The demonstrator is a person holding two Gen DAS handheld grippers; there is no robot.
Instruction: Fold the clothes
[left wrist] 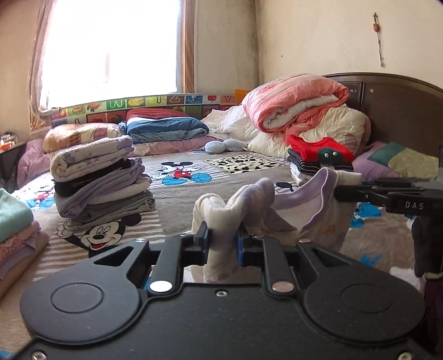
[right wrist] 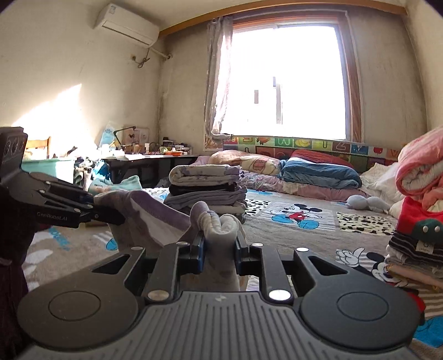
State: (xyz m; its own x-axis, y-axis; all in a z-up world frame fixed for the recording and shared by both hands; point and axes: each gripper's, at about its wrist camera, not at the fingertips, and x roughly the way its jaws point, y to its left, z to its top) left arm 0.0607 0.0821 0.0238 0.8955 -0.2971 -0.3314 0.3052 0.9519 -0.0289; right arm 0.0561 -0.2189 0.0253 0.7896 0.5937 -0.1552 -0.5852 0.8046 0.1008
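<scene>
Grey plush cartoon-mouse bedspread [left wrist: 177, 193] covers the bed. Rolled pink quilt [left wrist: 293, 99] lies near the dark wooden headboard [left wrist: 401, 110]. White wall-mounted air conditioner [right wrist: 126, 23] sits left of the bright window [right wrist: 285, 80].

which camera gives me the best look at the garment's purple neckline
The left wrist view: the purple-trimmed neckline faces the camera, stretched open between both grippers. The right wrist view shows only bunched, shadowed fabric of the garment.

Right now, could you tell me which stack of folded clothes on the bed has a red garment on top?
The stack beside the headboard, below the pink quilt. Its top piece is red; the tall middle stack is topped by a pale floral piece.
</scene>
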